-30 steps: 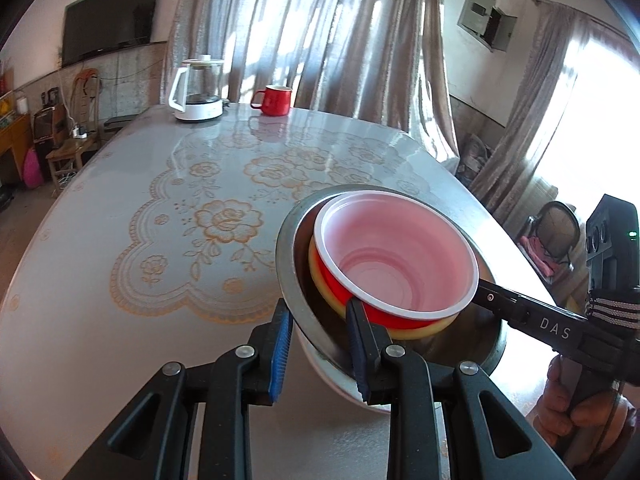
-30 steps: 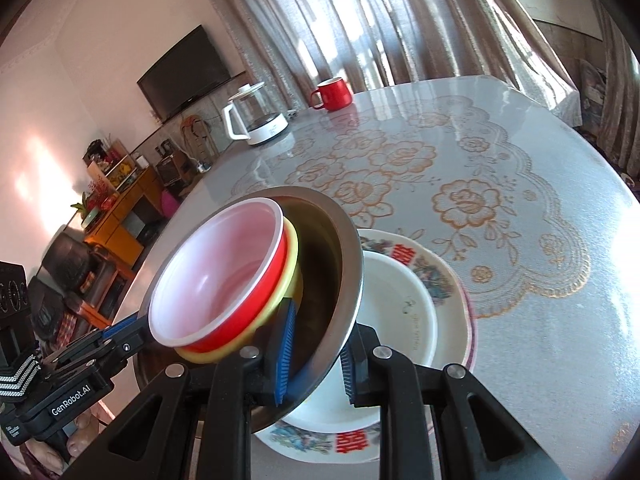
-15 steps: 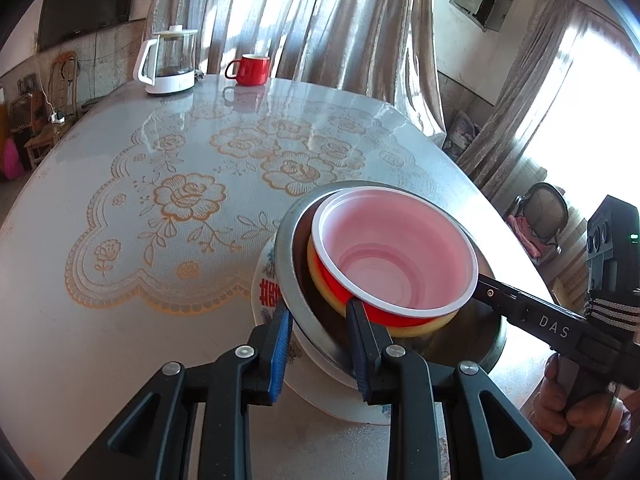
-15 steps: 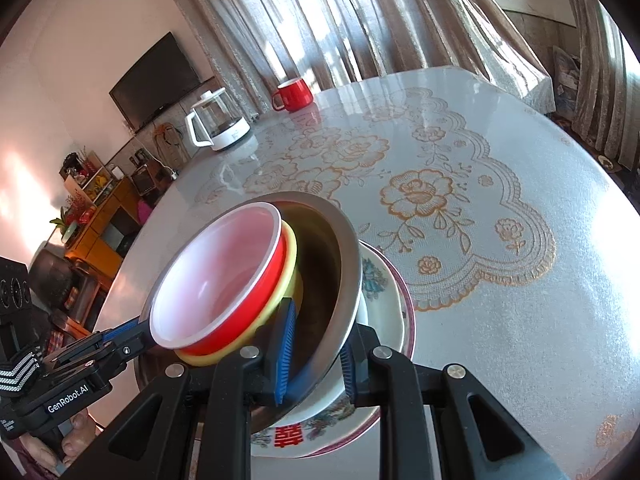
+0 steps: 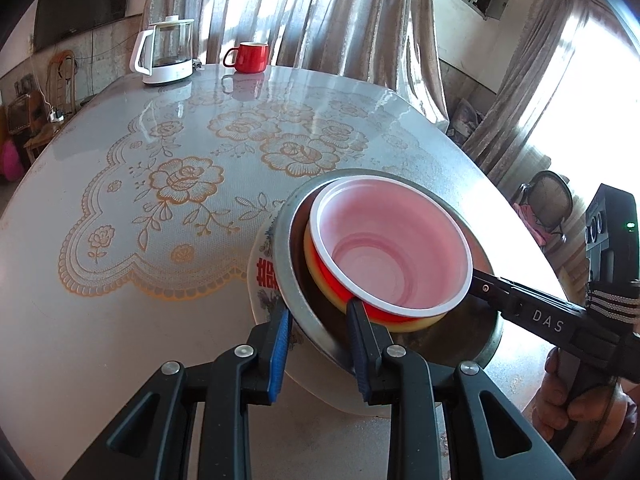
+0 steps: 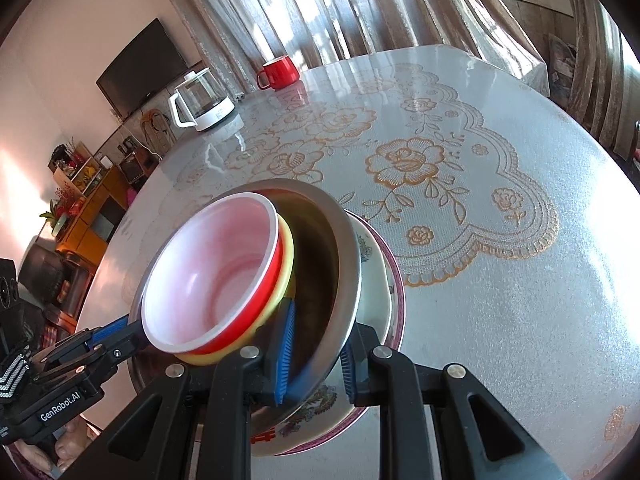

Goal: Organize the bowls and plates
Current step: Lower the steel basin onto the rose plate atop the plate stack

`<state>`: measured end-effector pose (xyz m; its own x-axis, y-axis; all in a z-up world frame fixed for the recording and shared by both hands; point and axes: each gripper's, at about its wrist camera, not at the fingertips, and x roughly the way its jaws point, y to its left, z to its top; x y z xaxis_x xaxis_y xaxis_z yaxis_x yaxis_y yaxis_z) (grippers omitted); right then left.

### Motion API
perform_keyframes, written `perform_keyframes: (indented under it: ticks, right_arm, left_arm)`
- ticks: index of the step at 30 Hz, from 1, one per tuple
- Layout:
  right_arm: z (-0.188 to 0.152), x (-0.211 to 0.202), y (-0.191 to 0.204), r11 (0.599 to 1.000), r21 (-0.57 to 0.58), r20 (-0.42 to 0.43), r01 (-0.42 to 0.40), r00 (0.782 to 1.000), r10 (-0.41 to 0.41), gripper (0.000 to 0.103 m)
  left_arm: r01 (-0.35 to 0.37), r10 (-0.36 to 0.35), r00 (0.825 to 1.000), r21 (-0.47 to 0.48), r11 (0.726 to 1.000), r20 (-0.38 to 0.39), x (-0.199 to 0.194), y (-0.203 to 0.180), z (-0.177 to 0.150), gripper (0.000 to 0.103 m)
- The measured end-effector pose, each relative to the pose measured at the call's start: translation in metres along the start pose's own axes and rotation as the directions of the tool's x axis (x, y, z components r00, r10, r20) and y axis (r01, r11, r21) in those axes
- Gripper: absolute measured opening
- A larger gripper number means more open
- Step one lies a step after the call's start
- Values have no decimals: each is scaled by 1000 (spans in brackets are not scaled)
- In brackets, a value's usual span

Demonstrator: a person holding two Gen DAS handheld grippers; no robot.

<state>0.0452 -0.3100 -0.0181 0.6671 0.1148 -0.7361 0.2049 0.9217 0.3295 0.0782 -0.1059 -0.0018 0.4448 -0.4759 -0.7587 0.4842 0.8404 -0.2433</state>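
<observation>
We see the left gripper (image 5: 318, 344) closed on the near rim of the steel bowl (image 5: 296, 304), one finger outside the wall and one inside. From the opposite side the right gripper (image 6: 316, 354) clamps the same steel bowl (image 6: 340, 280) in the same manner.

Between and just ahead of our fingers the red bowl (image 5: 388, 252) sits in a yellow bowl (image 5: 404, 322), and both sit inside the steel one. Of the yellow bowl only a thin band shows, and its inside is hidden. Under the steel bowl lies the patterned plate (image 5: 264, 276); most of it is covered, and only its edge with red characters comes out beside the left fingers. In the right wrist view the plate (image 6: 384, 292) shows beyond the outer finger, but we cannot tell for sure whether the steel bowl touches it, because our own fingers hide that place.

Compared with one second ago, more of the plate's rim is visible under the stack in the left view, and less of its white inside in the right view. Both grips remain as they were. Far ahead of the fingers stand a kettle (image 5: 164, 56) and a red mug (image 5: 250, 57) on the table (image 5: 100, 280).
</observation>
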Motion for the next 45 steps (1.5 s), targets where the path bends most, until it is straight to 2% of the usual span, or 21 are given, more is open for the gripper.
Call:
perform_keyframes:
  ticks: [12, 29, 36, 45]
  right_arm:
    - [-1, -3, -4, 1000, 21, -5, 3, 1000, -3, 22]
    - [-1, -19, -7, 1000, 30, 40, 1, 999, -2, 25]
    - [-6, -20, -6, 999, 9, 59, 33, 998, -33, 16]
    - [-7, -17, -3, 999, -3, 62, 32, 998, -32, 16]
  left_arm:
    - [-3, 3, 1000, 5, 1000, 5, 0, -2, -2, 29]
    - [-9, 9, 999, 14, 1000, 30, -6, -1, -6, 29]
    - [-15, 14, 999, 22, 1000, 45, -8, 0, -8, 29]
    - [-7, 7, 999, 5, 1000, 51, -11, 6, -7, 28]
